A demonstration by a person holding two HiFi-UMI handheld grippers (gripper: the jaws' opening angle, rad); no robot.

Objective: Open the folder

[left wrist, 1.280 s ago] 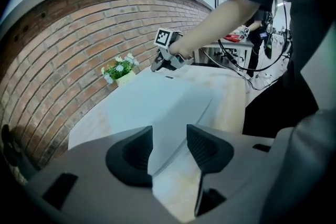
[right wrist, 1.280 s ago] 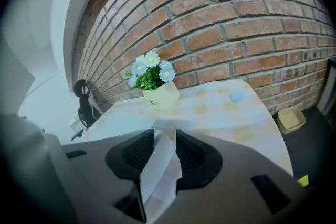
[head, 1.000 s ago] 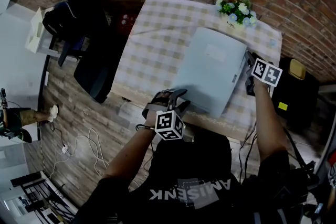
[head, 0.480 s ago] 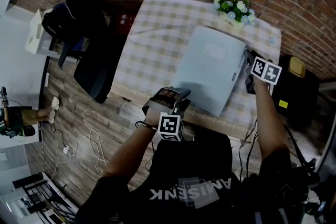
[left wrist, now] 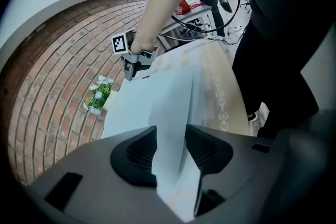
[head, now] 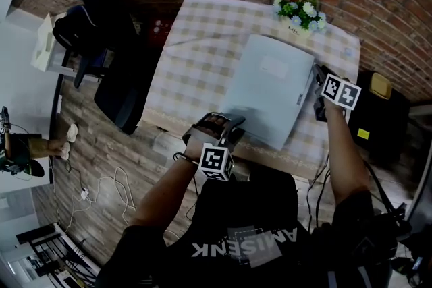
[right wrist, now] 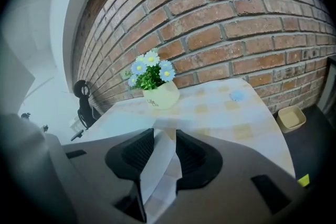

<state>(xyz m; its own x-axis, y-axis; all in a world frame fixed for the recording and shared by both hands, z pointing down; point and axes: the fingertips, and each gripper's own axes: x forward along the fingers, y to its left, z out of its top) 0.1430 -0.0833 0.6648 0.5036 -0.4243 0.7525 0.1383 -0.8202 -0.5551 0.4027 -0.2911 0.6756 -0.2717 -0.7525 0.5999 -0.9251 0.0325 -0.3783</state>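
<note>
Flower pot [head: 301,14] just beyond folder [head: 270,88]

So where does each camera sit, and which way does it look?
Head view: on the person's head, looking steeply down at the folder on the table; both forearms, left gripper, right gripper show.
Left gripper view: on the left gripper, looking along its jaws, which have just been closing with the folder's edge between them; the other arm shows.
Right gripper view: on the right gripper, facing the flower pot and brick wall; jaws on folder.
Shared: both gripper views show the folder and flower pot.
</note>
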